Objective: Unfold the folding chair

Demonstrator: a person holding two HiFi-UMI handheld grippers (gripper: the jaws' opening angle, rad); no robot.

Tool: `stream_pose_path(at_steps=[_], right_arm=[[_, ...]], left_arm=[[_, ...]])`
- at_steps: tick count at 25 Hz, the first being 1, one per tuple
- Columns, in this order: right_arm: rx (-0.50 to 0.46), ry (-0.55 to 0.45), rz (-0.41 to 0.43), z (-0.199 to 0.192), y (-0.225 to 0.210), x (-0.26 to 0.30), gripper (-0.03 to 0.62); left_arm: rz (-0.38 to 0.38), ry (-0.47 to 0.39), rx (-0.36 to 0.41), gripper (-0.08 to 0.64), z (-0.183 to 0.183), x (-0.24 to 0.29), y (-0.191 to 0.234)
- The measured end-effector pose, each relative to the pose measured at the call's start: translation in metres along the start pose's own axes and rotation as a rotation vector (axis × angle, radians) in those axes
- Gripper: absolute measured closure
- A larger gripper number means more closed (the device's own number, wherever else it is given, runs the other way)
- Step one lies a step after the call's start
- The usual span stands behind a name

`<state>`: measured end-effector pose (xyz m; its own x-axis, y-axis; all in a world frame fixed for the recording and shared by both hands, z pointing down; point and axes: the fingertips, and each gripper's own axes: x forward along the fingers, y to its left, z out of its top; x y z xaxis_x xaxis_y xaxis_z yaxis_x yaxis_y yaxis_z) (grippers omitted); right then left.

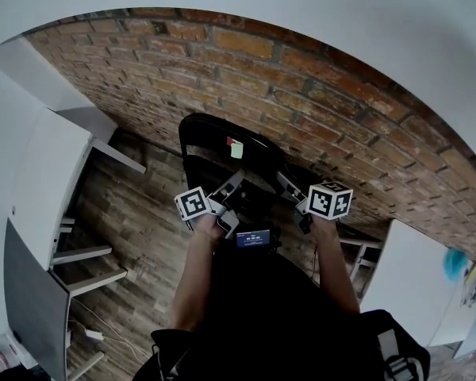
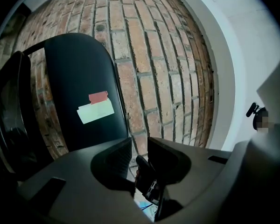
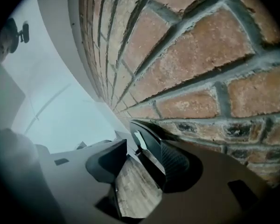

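Close before the right gripper [image 3: 143, 149] (jaws apart) stands the folding chair [image 1: 210, 143].

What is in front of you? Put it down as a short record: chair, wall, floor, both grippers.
chair: black folding chair, looks folded, standing against the wall
label: red and pale tape strips on its back
wall: brick wall
floor: wood floor
left gripper: left gripper, jaws a little apart, holding nothing, chair off to its left
right gripper: right gripper, jaws wide, chair's edge at the gap, not clamped
task: chair not yet unfolded
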<state>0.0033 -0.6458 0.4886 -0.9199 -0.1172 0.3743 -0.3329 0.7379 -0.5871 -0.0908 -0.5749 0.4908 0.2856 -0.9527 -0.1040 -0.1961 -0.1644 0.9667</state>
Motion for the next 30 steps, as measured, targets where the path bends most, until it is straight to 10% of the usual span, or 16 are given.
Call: stream_pose_path(at_steps=[12, 21, 30], right_arm=[[-0.267, 0.175, -0.227, -0.008, -0.039, 0.043, 0.371], [-0.281, 0.271, -0.143, -0.019, -0.051, 0.074, 0.373], [-0.563, 0.373, -0.126, -0.028, -0.047, 0.069, 0.400]], left_arm=[[-0.030, 0.045, 0.001, 0.453, 0.023, 0.011, 0.000], [-0.003, 0.052, -0.034, 0.451, 0.024, 0.004, 0.014], [-0.001, 0.036, -0.041, 0.451, 0.025, -0.003, 0.026]])
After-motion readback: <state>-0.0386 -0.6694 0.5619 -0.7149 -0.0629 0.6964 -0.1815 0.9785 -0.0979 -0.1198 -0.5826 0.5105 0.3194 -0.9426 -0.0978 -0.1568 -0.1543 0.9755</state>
